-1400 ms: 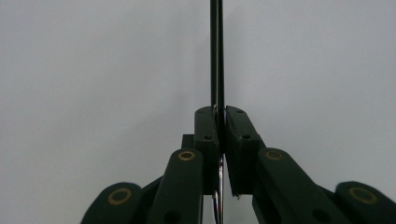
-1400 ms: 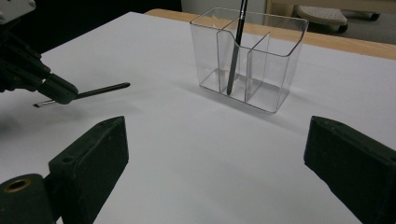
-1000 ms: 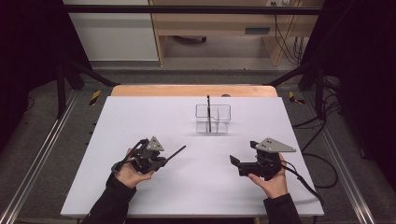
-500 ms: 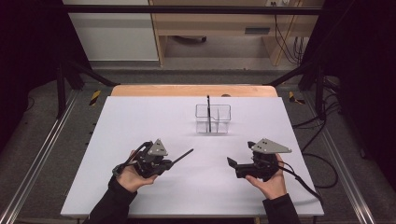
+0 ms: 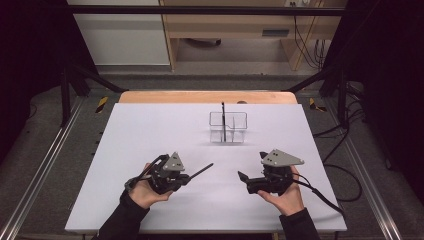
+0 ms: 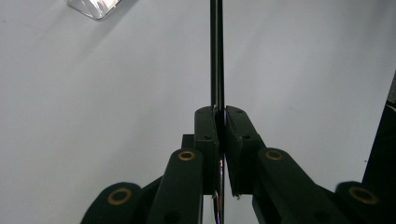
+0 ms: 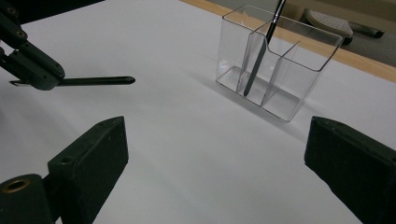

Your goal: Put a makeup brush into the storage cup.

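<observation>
Black pen [image 5: 200, 172] clamped between closed jaws of left gripper [image 5: 186, 178], shaft pointing forward and to the right above white table [image 5: 150, 130]; tip free, not touching anything. Seen in left gripper view as thin dark rod [image 6: 216, 56] running up out of frame, far end cut off by top edge; rear end hidden behind jaws. Seen also in right gripper view [image 7: 93, 81], with part of left gripper [image 7: 30, 65] at frame edge. Contact with table surface: cannot tell.

Right gripper [image 5: 243, 177] held in right hand [image 5: 282, 195], jaws spread wide, nothing between them; confirmed in right gripper view [image 7: 215, 154].

Clear divided holder [image 5: 228, 127] standing at far centre of table, well apart from both grippers. Second dark pen [image 5: 224, 120] upright, leaning slightly, in left-hand compartment as seen in right gripper view [image 7: 261, 46]; top cut off there. Corner of holder [image 6: 95, 7] barely visible, blurred, in left gripper view.

Left hand [image 5: 145, 192] partly hidden under gripper body.
</observation>
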### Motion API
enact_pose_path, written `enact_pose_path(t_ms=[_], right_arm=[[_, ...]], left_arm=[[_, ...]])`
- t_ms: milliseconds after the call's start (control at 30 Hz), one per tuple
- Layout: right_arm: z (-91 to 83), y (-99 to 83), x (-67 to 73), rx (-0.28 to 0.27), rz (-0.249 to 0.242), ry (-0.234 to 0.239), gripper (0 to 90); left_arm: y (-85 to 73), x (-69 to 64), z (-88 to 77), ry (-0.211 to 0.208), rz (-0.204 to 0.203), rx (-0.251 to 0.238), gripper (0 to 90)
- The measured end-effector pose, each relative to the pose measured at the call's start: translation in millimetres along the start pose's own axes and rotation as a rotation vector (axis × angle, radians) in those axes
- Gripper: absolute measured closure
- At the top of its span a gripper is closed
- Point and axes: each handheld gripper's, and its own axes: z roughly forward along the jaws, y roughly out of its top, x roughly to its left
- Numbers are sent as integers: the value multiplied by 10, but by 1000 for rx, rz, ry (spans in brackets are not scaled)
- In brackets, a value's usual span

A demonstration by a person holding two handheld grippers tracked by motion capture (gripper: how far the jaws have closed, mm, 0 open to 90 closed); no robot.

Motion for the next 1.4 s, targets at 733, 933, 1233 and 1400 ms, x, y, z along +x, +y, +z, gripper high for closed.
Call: enact_pose_path(t_ms=[733, 933, 1233, 1400], right_arm=[[128, 223, 286, 56, -158, 68, 69], [127, 293, 348, 84, -212, 75, 70], [159, 321, 434, 136, -306, 74, 71], [169, 338, 478, 149, -350, 74, 76]], left_arm=[[54, 28, -12, -106, 30, -60, 830], [88, 18, -5, -130, 51, -67, 830], [153, -1, 19, -149, 61, -57, 830], [180, 10, 22, -158, 64, -58, 830]])
